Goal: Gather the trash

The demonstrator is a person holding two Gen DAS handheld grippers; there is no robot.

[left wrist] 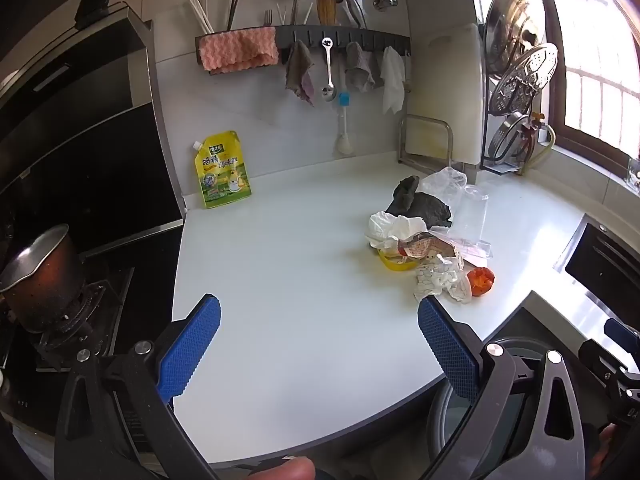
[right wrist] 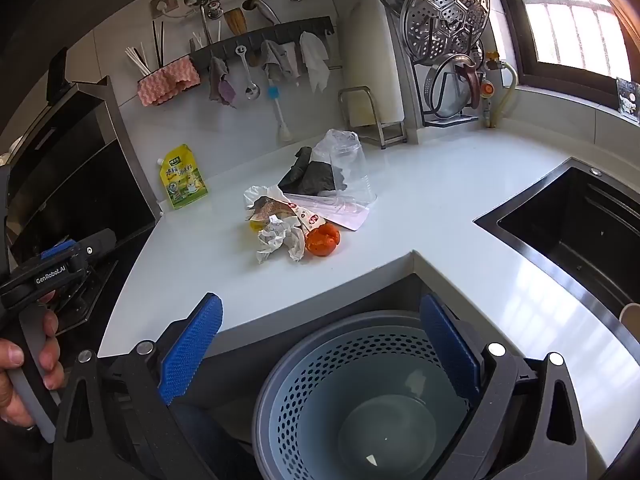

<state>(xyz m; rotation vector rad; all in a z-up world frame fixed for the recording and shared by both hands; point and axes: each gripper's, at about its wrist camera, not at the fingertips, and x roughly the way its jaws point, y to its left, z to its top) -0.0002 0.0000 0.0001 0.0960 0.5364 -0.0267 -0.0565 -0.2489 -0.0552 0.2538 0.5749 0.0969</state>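
Yellow seasoning pouch (left wrist: 222, 170) upright against the backsplash; pink cloth (left wrist: 238, 51) draped on the wall rack (left wrist: 360, 34); pot (left wrist: 42, 276) on the stove; black sink (right wrist: 576, 216) at right.

Glossy white countertop (left wrist: 300, 280), crumpled paper (left wrist: 438, 280)

Both the left gripper (left wrist: 320, 320) and right gripper (right wrist: 322, 320) are spread wide, empty, tilted downward.
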